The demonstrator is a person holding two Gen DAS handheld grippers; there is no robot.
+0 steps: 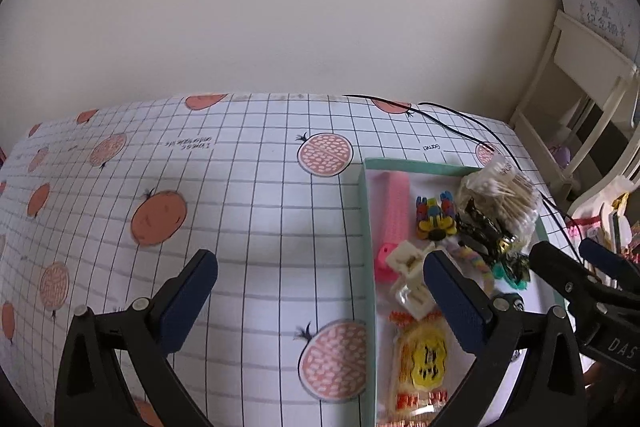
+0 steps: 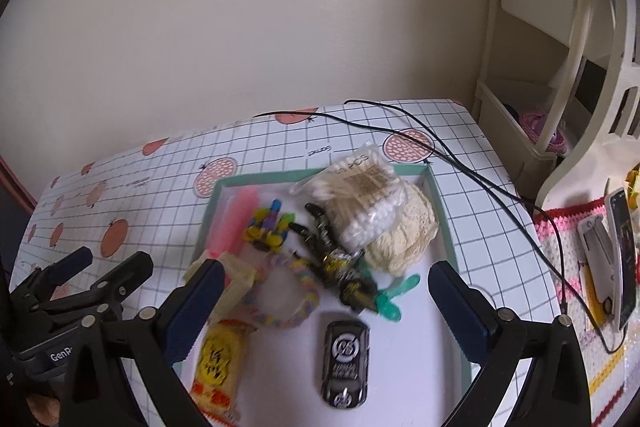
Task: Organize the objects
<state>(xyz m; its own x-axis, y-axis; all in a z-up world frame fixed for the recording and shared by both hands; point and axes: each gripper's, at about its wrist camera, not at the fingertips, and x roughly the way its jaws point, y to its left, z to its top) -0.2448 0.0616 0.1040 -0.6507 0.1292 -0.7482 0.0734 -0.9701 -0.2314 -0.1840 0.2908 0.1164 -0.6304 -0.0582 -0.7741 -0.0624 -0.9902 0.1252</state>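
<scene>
Both grippers hang with jaws spread wide and empty: the left gripper (image 1: 320, 291) over the counter (image 1: 240, 195) beside the tray (image 2: 444, 227), the right gripper (image 2: 326, 291) above the tray's contents. The toy car (image 2: 345, 363) lies alone on the tray floor at 6 o'clock, clear of the clutter. It looks rigid, light and glossy, so probably slippery; pinching across its flat sides at mid-body seems safest. The cotton swab bag (image 2: 360, 195) at 12 o'clock is soft and crinkly.
</scene>
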